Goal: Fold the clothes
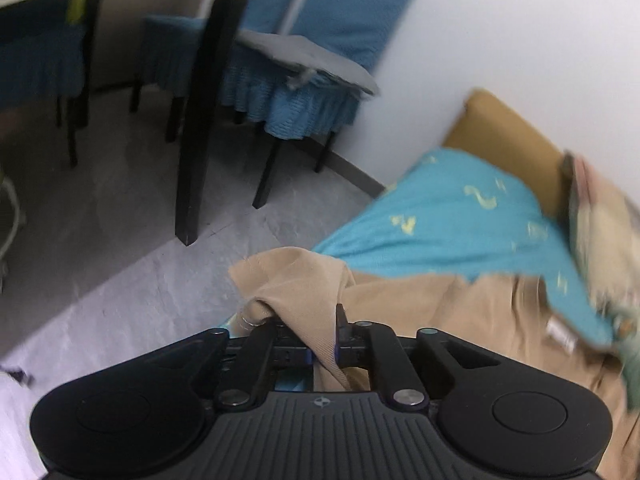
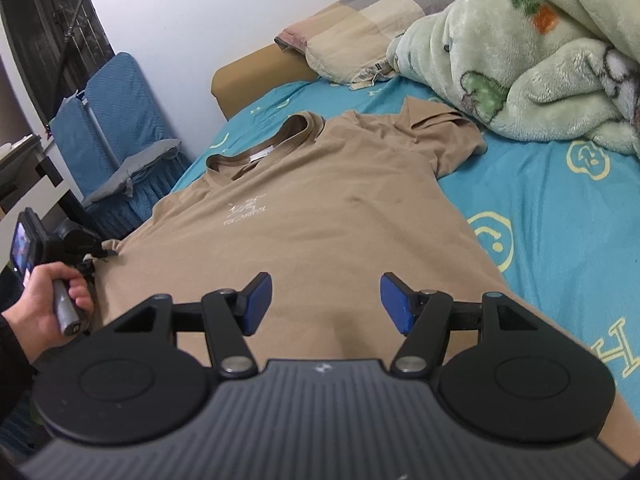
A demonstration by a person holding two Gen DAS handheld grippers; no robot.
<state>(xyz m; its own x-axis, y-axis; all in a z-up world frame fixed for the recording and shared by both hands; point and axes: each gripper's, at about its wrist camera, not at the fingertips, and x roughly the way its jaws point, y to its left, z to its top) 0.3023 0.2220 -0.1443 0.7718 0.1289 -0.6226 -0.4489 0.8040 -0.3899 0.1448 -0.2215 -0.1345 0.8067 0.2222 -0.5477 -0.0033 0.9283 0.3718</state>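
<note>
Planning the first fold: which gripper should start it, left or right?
Left. The left gripper is shut on the tan T-shirt at its sleeve edge, ready to carry it across. The right gripper hangs open above the shirt's lower body, holding nothing.

Tan T-shirt [image 2: 320, 208] lies spread front-up on teal bedsheet [image 2: 560, 208]; right gripper [image 2: 326, 300] above its lower half, jaws wide apart; left gripper [image 2: 94, 254] at far-side sleeve, apparently pinching it; green blanket [image 2: 520, 60] beside pillow [image 2: 360, 40].
</note>
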